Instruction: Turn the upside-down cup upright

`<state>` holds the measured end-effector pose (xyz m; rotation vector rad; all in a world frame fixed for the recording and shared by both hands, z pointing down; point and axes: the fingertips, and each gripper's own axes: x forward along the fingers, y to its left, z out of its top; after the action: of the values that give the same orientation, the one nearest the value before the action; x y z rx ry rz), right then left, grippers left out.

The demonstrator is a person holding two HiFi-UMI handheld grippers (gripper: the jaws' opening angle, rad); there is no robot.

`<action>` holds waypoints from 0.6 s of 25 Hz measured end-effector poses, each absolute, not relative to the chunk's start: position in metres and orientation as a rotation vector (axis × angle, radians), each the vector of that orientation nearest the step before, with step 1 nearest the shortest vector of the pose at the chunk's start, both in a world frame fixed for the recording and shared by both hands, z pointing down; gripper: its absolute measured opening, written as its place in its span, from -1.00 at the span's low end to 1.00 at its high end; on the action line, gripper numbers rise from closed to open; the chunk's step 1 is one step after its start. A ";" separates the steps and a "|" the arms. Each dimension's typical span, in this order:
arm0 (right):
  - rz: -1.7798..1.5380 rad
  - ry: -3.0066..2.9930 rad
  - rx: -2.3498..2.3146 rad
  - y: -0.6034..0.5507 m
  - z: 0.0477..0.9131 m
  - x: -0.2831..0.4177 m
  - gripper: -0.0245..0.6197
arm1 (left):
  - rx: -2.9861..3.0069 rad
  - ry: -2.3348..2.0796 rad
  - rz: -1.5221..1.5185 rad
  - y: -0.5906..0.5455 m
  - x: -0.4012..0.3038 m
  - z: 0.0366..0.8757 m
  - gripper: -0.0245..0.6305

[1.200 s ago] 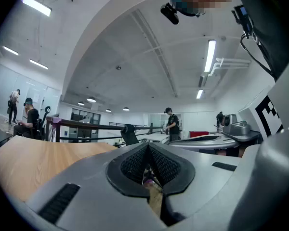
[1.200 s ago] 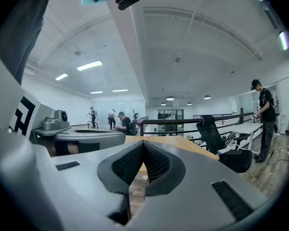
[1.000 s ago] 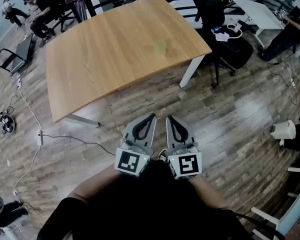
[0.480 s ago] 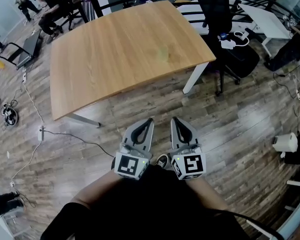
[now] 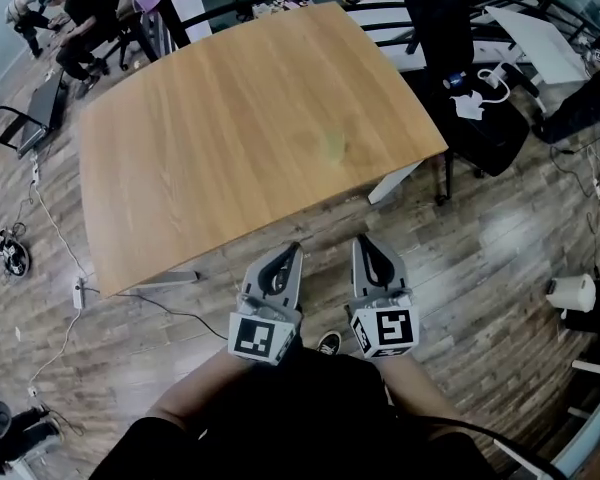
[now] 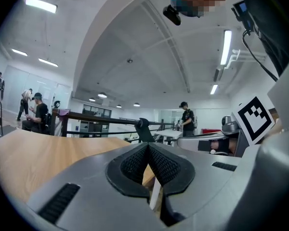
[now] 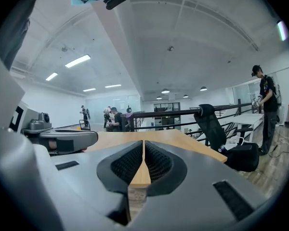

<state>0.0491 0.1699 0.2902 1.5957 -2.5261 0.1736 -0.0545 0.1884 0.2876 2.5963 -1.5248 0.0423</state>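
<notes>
**Cup (image 5: 332, 146) lies on the table, both grippers clenched short of the near edge**

From my remote seat I count one cup. It shows in the head view only as a faint, pale-green, see-through patch on the wooden table (image 5: 180, 168). It lies between the table's middle and its near-right corner, a little back from the near edge and well apart from the other three edges. The camera looks steeply down on it, so I cannot tell which way its mouth points or how its long axis runs. It is the only thing I can make out on the table top.

There are two hand-held grippers. The left gripper (image 5: 288, 258) and the right gripper (image 5: 368, 246) hang side by side over the wood-plank floor (image 5: 480, 268), their tips just short of the table's near edge. Each one's own view shows its ribbed pads pressed together with nothing between them, so both are clenched and empty. Between them and the cup are only the table's near edge and a strip of bare wood.

Around the table I see:
- one white table leg (image 5: 392, 182) under the near-right corner
- one black office chair (image 5: 450, 18) beyond the right edge
- one white desk (image 5: 540, 38) further right
- two people (image 5: 80, 13) past the far-left corner
- one dark shoe (image 5: 328, 344) on the floor between the grippers
</notes>
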 end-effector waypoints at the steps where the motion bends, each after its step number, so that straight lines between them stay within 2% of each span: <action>1: 0.166 -2.517 1.601 0.150 0.292 0.044 -0.87 | 2.605 -1.511 0.046 0.168 -0.058 0.290 -0.90; 7: 0.149 -2.469 1.612 0.049 0.326 0.027 -0.87 | 2.659 -1.477 0.093 0.056 -0.070 0.319 -0.90; 15: 0.260 -2.447 1.595 -0.039 0.410 0.032 -0.87 | 2.564 -1.506 0.140 -0.040 -0.058 0.408 -0.90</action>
<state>0.0323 -0.0394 0.4098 1.5954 -2.4468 0.2598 -0.0580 -0.0404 0.4082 2.5638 -1.5064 0.1402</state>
